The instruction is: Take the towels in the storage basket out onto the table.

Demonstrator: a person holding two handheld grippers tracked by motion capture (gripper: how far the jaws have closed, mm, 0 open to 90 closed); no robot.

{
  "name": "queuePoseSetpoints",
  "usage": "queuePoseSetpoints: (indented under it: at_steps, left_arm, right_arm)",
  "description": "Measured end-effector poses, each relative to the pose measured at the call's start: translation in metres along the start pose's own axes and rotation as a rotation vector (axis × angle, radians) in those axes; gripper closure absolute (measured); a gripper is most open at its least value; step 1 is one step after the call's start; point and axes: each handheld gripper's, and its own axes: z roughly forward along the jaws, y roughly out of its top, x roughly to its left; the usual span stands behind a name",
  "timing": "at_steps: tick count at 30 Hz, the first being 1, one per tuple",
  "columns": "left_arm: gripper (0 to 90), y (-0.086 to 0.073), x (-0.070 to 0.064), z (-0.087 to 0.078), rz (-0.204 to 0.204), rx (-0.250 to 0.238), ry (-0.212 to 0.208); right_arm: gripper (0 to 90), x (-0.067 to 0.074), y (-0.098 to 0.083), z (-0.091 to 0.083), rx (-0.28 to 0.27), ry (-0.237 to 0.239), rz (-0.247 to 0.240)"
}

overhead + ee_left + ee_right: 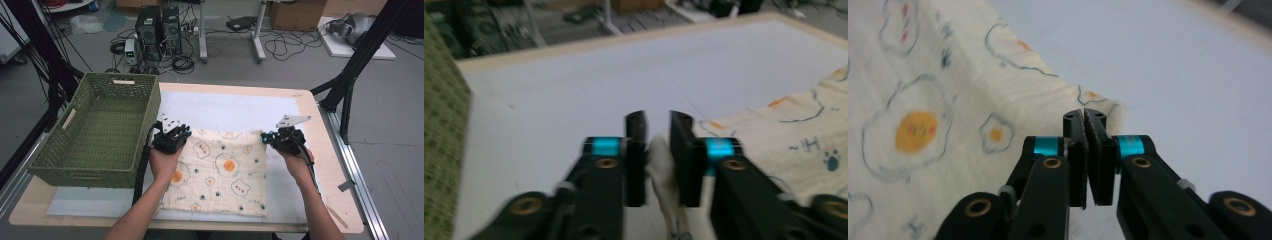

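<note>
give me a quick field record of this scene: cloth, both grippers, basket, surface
cloth: egg-print muslin cloth, flat on the mat, folded
left gripper: at the cloth's far left corner, a bunch of fabric between its jaws, small gap
right gripper: at the far right corner, jaws together, cloth edge just beyond the tips
basket: green woven basket, left of the cloth
surface: white mat on a wooden table

High view overlooks the table [320, 165]; gripper views sit close above it.

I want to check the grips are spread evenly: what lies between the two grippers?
In the high view, the far edge of the egg-print cloth spans between the left gripper and right gripper.
</note>
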Motion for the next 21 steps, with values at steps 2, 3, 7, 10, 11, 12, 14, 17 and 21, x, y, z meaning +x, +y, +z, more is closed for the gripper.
queuePoseSetpoints:
  at_steps: [2, 3, 7, 10, 11, 12, 14, 17, 21]
  left_arm:
    - [63.8, -0.002, 0.004, 0.002, -0.015, 0.036, -0.005]
    - [61.5, -0.003, 0.005, 0.002, -0.015, 0.061, -0.012]
    - [59.4, -0.013, 0.004, 0.001, 0.006, 0.118, -0.049]
    - [58.2, -0.02, -0.001, -0.004, 0.036, 0.15, -0.074]
    - [58.2, -0.023, -0.002, -0.006, 0.041, 0.153, -0.087]
    - [58.2, -0.025, -0.004, -0.008, 0.048, 0.164, -0.097]
    - [58.0, -0.028, -0.008, -0.012, 0.073, 0.188, -0.107]
    - [58.0, -0.032, -0.013, -0.022, 0.079, 0.186, -0.124]
    - [57.9, -0.037, -0.019, -0.036, 0.112, 0.192, -0.146]
  right_arm:
    - [66.8, -0.005, 0.003, -0.004, -0.044, -0.019, 0.046]
    - [63.9, -0.005, 0.002, -0.004, -0.032, -0.008, 0.05]
    - [56.8, 0.002, -0.007, 0.003, 0.052, 0.072, 0.049]
    - [55.3, 0.014, -0.016, 0.003, 0.045, 0.105, 0.017]
    - [54.0, 0.018, -0.02, 0.003, 0.055, 0.121, 0.003]
    - [52.9, 0.021, -0.023, 0.003, 0.063, 0.144, -0.002]
    - [50.8, 0.028, -0.03, 0.0, 0.058, 0.183, -0.013]
    - [49.7, 0.039, -0.04, -0.007, 0.041, 0.233, -0.029]
    - [48.8, 0.055, -0.055, -0.016, 0.057, 0.291, -0.058]
